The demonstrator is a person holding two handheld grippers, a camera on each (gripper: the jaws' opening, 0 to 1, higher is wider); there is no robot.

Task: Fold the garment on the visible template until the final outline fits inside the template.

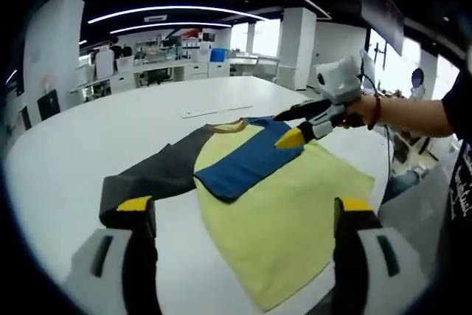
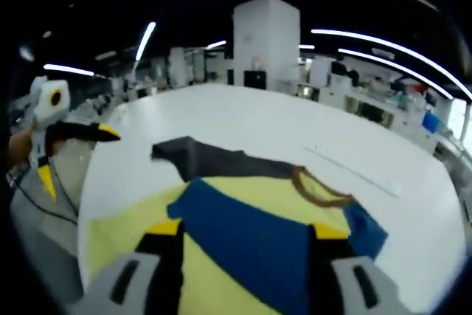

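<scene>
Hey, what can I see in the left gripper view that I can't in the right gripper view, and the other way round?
Left gripper view: the right tongs from outside, open by the blue sleeve, the hand holding them, and the hem. Right gripper view: the left tongs from outside, open, beyond the table's edge. Both: the yellow shirt, blue sleeve folded across it, grey sleeve spread out, on the white table.
</scene>
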